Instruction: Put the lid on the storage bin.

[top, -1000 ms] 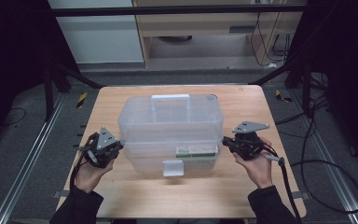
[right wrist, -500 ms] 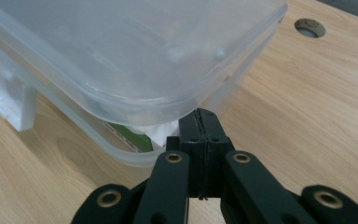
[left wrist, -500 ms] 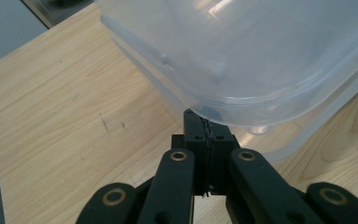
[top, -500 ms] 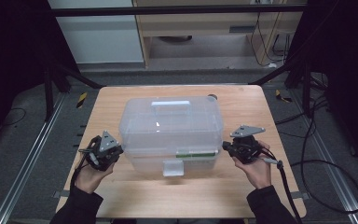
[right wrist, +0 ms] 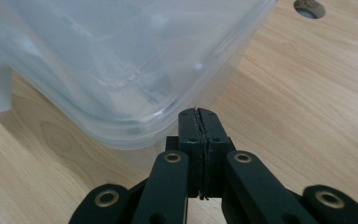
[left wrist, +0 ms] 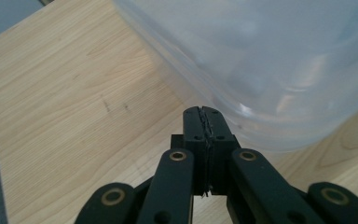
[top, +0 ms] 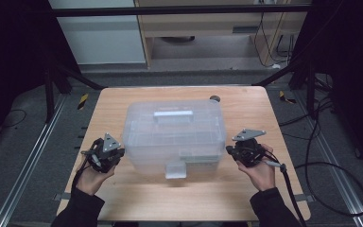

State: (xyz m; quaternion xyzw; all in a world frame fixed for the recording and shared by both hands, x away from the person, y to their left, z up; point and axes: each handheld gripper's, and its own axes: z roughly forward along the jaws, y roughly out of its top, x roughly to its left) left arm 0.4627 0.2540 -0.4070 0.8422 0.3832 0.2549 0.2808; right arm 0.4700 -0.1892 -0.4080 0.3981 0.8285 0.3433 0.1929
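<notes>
A large clear plastic storage box (top: 172,135) with a lid, a top handle (top: 173,115) and a white front latch (top: 176,170) stands in the middle of the wooden table (top: 246,109). My left gripper (top: 119,152) is held at the box's left side, its jaws pressed together with nothing between them, tips (left wrist: 203,112) close to the box's rounded lower corner (left wrist: 279,79). At the box's right side my right gripper (top: 229,150) is shut too, tips (right wrist: 198,113) just short of the lid's rim (right wrist: 177,105).
A round hole (top: 214,99) sits in the tabletop behind the box, also seen from the right gripper (right wrist: 310,8). Black frame bars and cables (top: 321,142) surround the table. Bare wood lies in front of the box (top: 179,198).
Both grippers have drawn slightly away from the box sides toward the near edge; the box has stayed where it was.
</notes>
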